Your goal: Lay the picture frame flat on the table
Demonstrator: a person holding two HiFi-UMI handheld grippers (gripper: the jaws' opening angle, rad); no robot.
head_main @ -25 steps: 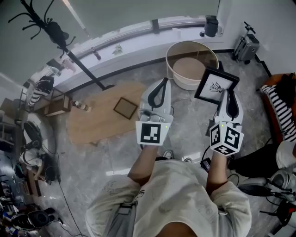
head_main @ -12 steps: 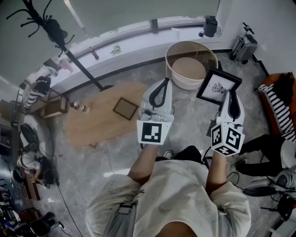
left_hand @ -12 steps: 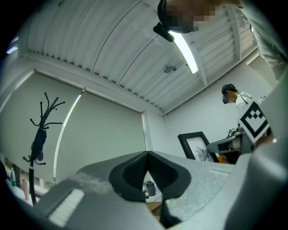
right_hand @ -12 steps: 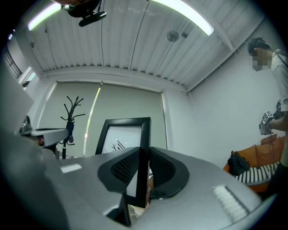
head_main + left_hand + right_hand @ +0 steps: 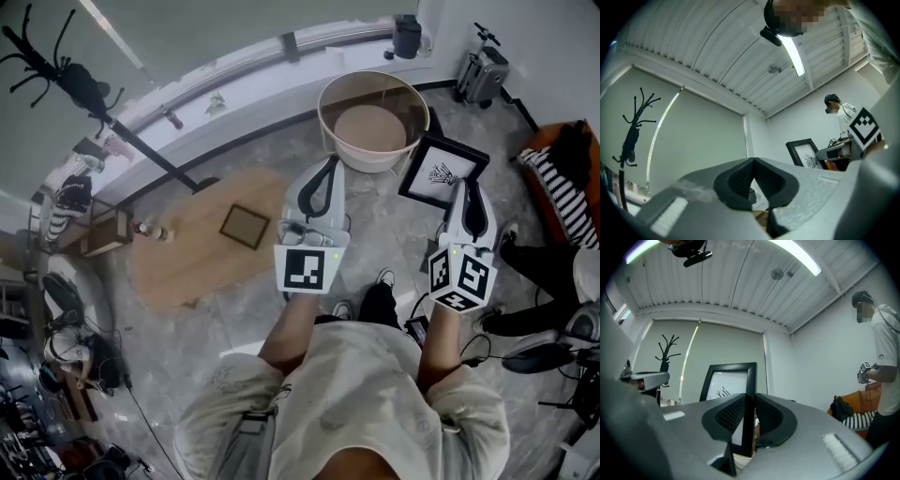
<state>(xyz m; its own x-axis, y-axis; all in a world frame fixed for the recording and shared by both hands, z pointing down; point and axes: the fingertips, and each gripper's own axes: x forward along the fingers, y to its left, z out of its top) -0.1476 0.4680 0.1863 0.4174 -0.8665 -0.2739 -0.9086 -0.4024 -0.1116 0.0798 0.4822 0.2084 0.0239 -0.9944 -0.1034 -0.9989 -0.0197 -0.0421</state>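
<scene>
A black picture frame [image 5: 441,170] with a white print is held in the air, and my right gripper [image 5: 466,187] is shut on its lower edge. In the right gripper view the frame [image 5: 751,376] stands upright on edge between the two dark pads [image 5: 731,414], pinched at my right gripper [image 5: 749,401]. My left gripper [image 5: 327,169] hovers beside it to the left, shut with nothing in it; its pads meet at my left gripper [image 5: 753,162]. The frame [image 5: 805,152] also shows off to the right in the left gripper view. The oval wooden table [image 5: 178,258] lies lower left.
A small brown frame [image 5: 244,226] lies flat on the table. A round beige tub [image 5: 373,120] stands on the floor just beyond the grippers. A coat stand [image 5: 84,89] is at far left, a suitcase [image 5: 483,75] and an orange sofa [image 5: 553,178] at right. Another person [image 5: 886,362] stands nearby.
The floor, tub and table have slid a little in the head view as the person steps. Both grippers keep their stance, and the right one still grips the black frame.
</scene>
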